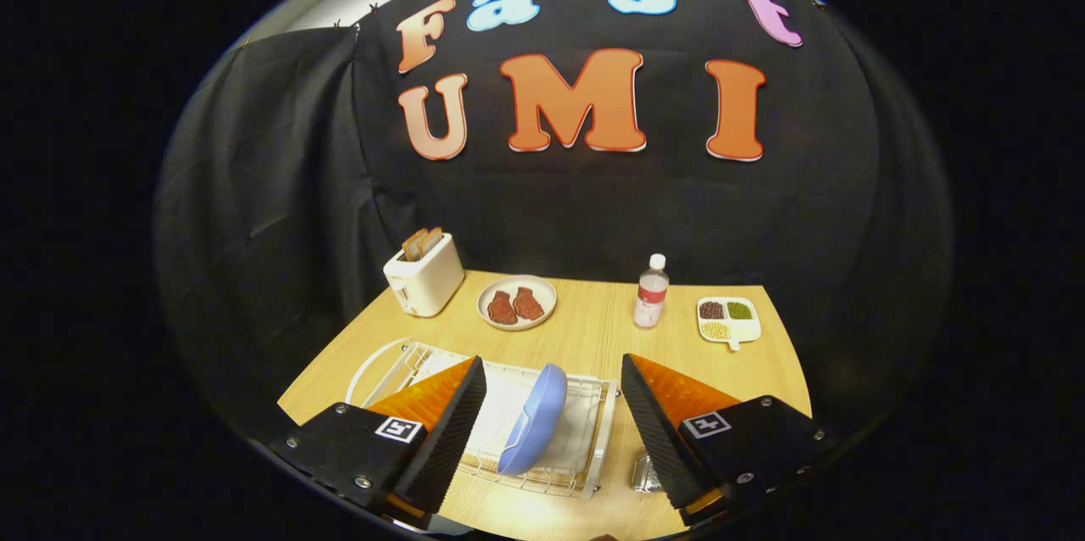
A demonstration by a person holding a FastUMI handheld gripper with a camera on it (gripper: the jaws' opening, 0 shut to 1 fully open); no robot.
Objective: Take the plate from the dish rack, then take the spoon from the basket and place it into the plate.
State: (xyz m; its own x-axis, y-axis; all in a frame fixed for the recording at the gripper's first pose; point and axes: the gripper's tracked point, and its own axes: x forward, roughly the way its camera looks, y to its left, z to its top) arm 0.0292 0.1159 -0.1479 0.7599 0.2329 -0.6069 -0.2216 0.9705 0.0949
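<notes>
Gripper view puts my hand-held gripper (pixel 553 418) nearest, its fingers spread wide and holding nothing, with the blue plate (pixel 534 421) standing on edge between them in the white wire dish rack (pixel 593 431). It stands upright in the rack's slots, so a thin rim faces up toward me, which I judge is the easy part to pinch. I see slack on both sides of that rim, so there is room to come down before closing. Just beside my right finger something metallic (pixel 644 473) lies on the worktop (pixel 593 329); I cannot tell whether it is the basket with the spoon. Beyond the rack a stretch of bare wood looks like the open spot for setting the plate flat. Farther back stand a white toaster (pixel 422 276) with bread in it, a round plate of brown food (pixel 517 302), a bottle (pixel 651 292) and a small divided dish (pixel 728 319), all well apart from the rack and close to the worktop's far edge.
</notes>
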